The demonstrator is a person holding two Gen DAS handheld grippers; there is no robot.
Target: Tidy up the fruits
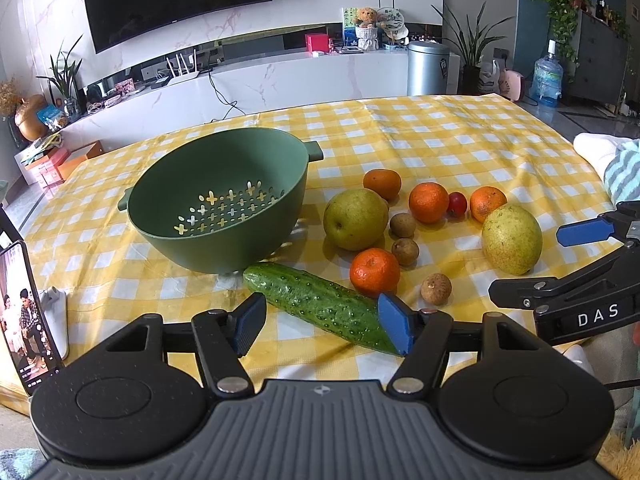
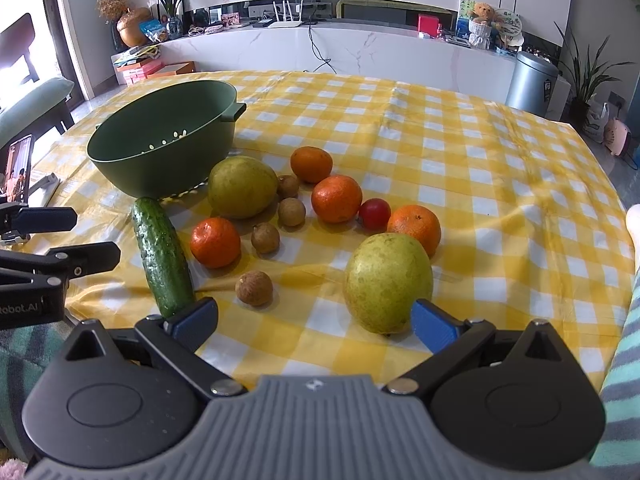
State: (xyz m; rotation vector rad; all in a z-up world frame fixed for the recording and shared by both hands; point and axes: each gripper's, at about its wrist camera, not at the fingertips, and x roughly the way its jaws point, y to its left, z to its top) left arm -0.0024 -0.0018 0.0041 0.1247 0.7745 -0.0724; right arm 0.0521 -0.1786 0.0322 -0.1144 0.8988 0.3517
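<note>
Left to right – left gripper (image 1: 320, 324) w/ jaws spread, unclenched, astride the bumpy dark-green cucumber (image 1: 320, 306) near the table's front edge by the green plastic colander bowl (image 1: 216, 200): centre, then squeeze; right gripper (image 2: 316, 322) also released, empty.

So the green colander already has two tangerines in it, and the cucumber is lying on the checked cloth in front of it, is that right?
Not quite. The green colander is empty; all four tangerines lie on the cloth beside it, as the left wrist view shows. The cucumber does lie on the checked cloth in front of it.
</note>
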